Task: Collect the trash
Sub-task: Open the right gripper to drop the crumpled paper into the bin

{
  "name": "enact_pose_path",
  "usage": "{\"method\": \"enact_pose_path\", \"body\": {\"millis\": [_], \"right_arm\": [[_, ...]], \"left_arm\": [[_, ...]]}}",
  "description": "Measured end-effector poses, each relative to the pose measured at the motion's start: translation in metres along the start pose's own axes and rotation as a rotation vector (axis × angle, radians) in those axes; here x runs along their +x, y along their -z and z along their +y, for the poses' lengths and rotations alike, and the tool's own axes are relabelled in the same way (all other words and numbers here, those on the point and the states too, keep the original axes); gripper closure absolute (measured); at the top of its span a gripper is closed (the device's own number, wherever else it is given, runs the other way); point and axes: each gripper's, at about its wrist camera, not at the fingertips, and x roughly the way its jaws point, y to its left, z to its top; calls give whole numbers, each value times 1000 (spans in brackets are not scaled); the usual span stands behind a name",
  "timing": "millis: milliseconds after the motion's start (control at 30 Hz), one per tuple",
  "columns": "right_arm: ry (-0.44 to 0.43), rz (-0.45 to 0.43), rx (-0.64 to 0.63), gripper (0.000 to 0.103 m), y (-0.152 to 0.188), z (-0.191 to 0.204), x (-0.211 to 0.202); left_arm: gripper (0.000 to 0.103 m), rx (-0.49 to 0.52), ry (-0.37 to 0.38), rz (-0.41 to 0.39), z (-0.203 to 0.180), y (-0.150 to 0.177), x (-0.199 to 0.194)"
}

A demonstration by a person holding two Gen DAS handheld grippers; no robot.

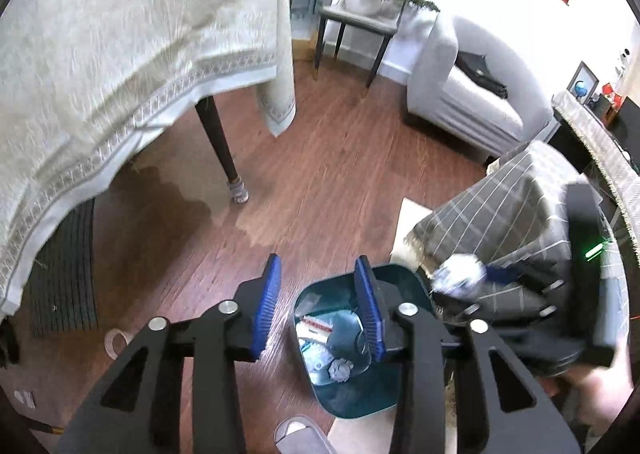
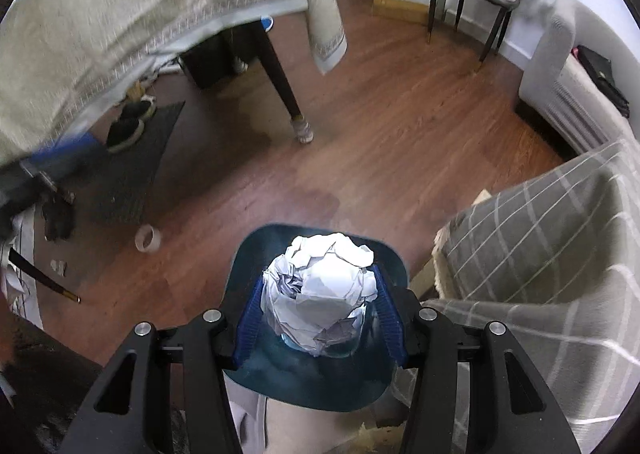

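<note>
My right gripper (image 2: 320,280) points down, its blue pads shut on a crumpled white paper ball (image 2: 324,282). The ball hangs right over a dark teal bin (image 2: 312,382) on the wooden floor. In the left wrist view the bin (image 1: 400,282) holds crumpled paper and wrappers (image 1: 328,346), and the paper ball (image 1: 458,278) shows blurred at its right rim. My left gripper (image 1: 318,260) stands open above the bin's left edge with nothing between its blue pads (image 1: 268,306).
A table under a cream cloth (image 1: 120,54) fills the left, with its dark leg (image 1: 220,150) nearby. A tape roll (image 2: 148,239) and a dark mat (image 2: 136,170) lie on the floor. A grey checked throw (image 2: 540,234) crowds the bin's right side. A slipper (image 1: 296,430) is below.
</note>
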Motion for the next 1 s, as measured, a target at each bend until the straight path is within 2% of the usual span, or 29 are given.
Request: {"method": "enact_pose_path", "body": {"millis": [267,467,600,700,833,1000], "right_arm": [[19,101,-47,50,14,9,31],[44,138,-56,50,23,6,37],[63,160,-52,37,28,1,39],[75,177,-60,35,32,-1,41],[63,168,-59,35,34,-3,33],[33,106,-45,35,28,-2,10]], "left_arm": [[72,15,47,-40,-15,-9,-22],[72,46,69,-61,-30,-13,-33],[72,57,74,-75,-37,-16,-40],[72,61,78,-92,-40,-20,-45],[72,53,91,-101,-43,-24,-48],[72,68,97,-125,-57,-30,-56]]}}
